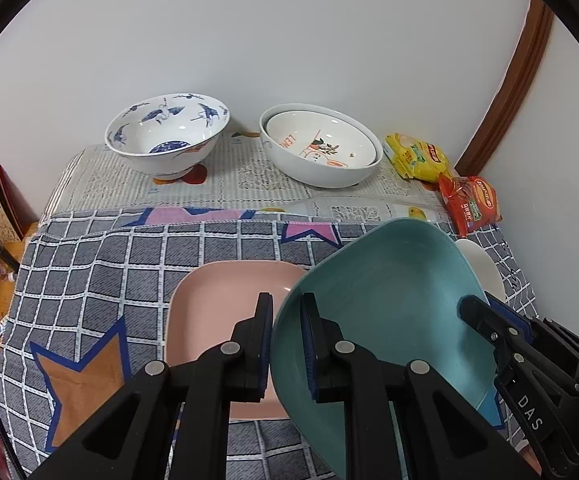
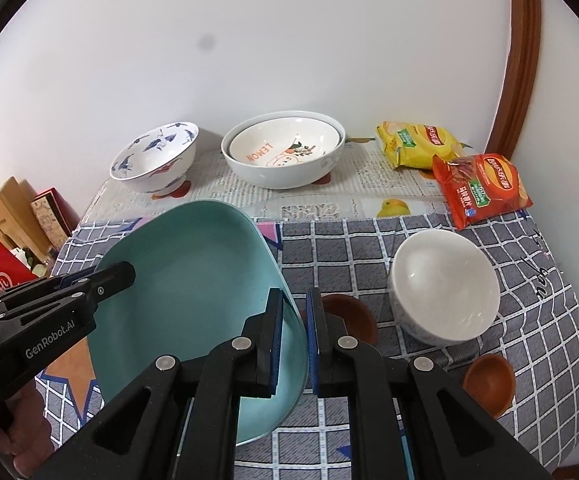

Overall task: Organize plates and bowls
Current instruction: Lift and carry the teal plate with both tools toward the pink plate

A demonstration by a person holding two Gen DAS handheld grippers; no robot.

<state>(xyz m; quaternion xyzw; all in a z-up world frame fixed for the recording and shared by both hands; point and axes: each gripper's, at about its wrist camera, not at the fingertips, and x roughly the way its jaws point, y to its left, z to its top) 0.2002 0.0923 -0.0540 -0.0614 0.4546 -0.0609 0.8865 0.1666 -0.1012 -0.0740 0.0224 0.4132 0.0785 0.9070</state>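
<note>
Above the pink plate, teal plate hangs tilted, left hand-held gripper and right hand-held gripper each clamped on opposite rims (thin bite); could slip if either twists.

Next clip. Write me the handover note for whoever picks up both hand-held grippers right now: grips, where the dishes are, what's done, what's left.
Left hand-held gripper: shut on the teal plate's left rim.
Right hand-held gripper: shut on its right rim. The plate is held tilted above the checked cloth.
Pink plate lies flat on the cloth under it.
White bowl and two small brown bowls sit to the right.
Back row: blue crane bowl; lemon bowl nested in a larger white bowl.
Done: that one nest.
Left: teal plate probably onto pink; group the loose bowls.
</note>
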